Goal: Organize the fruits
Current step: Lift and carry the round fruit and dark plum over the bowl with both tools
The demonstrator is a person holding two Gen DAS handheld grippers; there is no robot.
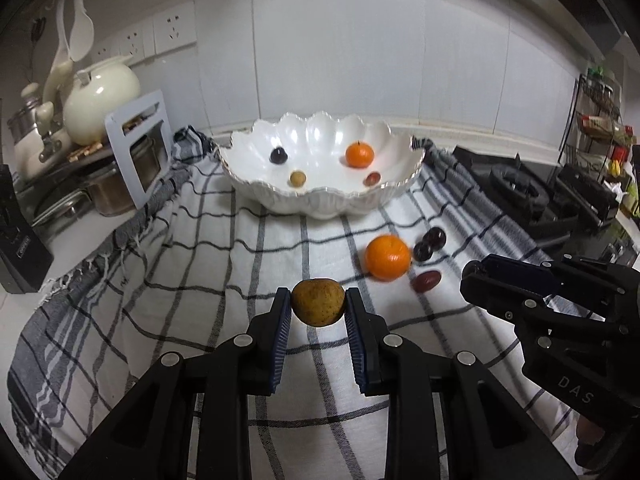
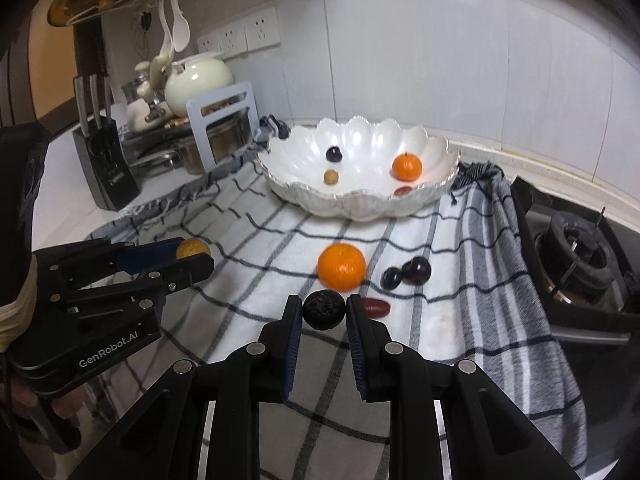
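My left gripper (image 1: 318,304) is shut on a brownish-yellow round fruit (image 1: 318,302), held above the checked cloth; it also shows in the right wrist view (image 2: 192,249). My right gripper (image 2: 323,311) is shut on a dark, wrinkled round fruit (image 2: 323,310). A white scalloped bowl (image 1: 320,200) stands at the back and holds an orange (image 1: 359,155), a dark fruit (image 1: 278,155), a small tan fruit (image 1: 298,179) and a red fruit (image 1: 372,178). On the cloth lie another orange (image 1: 387,257), two dark fruits (image 1: 429,244) and a red date (image 1: 427,281).
A checked cloth (image 1: 200,280) covers the counter. A gas stove (image 1: 520,188) is at the right. Pots, a cream teapot (image 1: 100,100), a grey rack and a knife block (image 2: 106,164) crowd the left. A spice rack (image 1: 600,120) stands far right.
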